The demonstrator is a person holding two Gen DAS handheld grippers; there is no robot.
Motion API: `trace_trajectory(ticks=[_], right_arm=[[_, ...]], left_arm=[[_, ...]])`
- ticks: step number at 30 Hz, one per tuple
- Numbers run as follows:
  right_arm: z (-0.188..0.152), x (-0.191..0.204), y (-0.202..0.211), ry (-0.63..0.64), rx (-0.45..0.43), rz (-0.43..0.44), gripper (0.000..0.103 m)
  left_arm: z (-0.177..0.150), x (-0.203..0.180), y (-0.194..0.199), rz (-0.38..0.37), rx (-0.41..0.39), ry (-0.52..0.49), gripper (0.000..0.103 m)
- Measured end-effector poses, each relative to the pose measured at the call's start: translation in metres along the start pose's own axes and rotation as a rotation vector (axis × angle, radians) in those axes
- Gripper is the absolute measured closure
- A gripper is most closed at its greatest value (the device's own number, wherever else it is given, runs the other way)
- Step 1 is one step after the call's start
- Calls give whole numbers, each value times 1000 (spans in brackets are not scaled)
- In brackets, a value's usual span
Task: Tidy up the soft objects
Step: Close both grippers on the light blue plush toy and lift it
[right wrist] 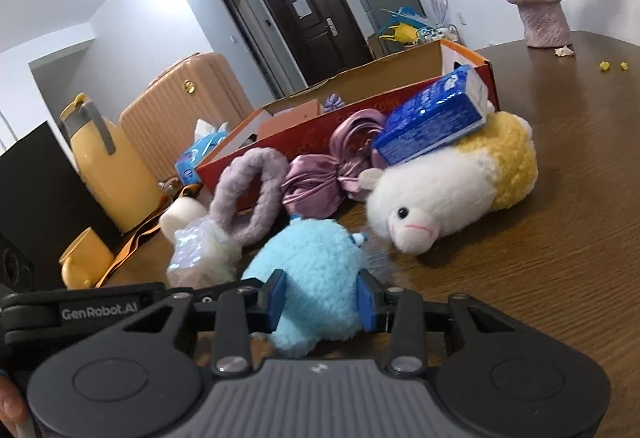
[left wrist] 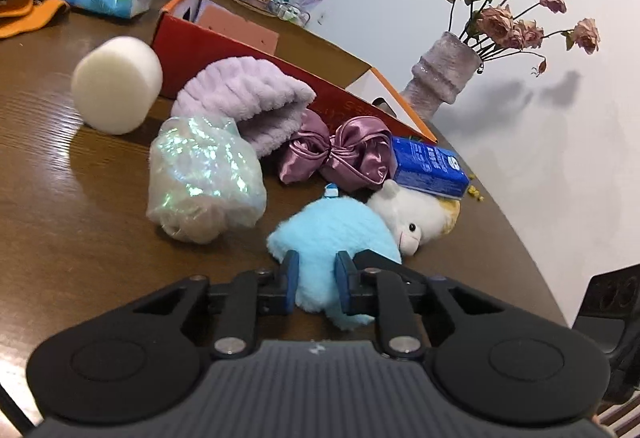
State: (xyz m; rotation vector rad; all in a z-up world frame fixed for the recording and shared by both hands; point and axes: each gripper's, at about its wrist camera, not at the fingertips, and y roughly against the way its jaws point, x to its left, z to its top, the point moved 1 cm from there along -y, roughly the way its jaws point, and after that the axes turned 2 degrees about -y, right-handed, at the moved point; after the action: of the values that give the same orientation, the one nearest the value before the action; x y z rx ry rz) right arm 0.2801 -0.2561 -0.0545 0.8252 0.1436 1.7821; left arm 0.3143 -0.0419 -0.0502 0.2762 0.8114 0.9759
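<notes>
Now both grippers hold the same fluffy blue toy [left wrist: 332, 234]. The left gripper [left wrist: 317, 280] has its fingers pressed into the fur from both sides, and the right gripper [right wrist: 321, 300] pinches it too. The blue toy lies on the brown worktop [left wrist: 80, 218], right between the fingers. Just past the fingers lies a white lamb [right wrist: 436, 194] with a blue tissue pack [right wrist: 434, 118] resting on it. Farther ahead stands a red box [left wrist: 256, 66], open on top. Inside it lies a pink block [left wrist: 240, 28]. A purple headband [left wrist: 248, 94] and a shiny bow [left wrist: 336, 154] lie just in front of the box.
</notes>
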Motion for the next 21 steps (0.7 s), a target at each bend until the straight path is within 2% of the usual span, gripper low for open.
trace_trajectory(ticks=[6,9,10,13,14,18,21], right_arm=[[-12,10,35,78,29,68,70],[-21,13,51,123,86,123,70],[-25,14,56,146,98,132,70],[-32,12,62,162,113,147,70],[-33,11,62,157,116,150,69],[-33,8,61,150,116,152,69],[-34,6,59,144,113,152,68]], left_arm=[[-26,-9,41,-42,47,-63,83],[-42,-15,68,9,15,-155,82],[-44,-17,74,27,0,-175,79],[-42,-17,79,6,-31,-193,57],[-40,-19,77,3,-36,-198,53],[-37,-19,53,20,21,-207,54],[-38,-17,49,-35,40,-195,68]])
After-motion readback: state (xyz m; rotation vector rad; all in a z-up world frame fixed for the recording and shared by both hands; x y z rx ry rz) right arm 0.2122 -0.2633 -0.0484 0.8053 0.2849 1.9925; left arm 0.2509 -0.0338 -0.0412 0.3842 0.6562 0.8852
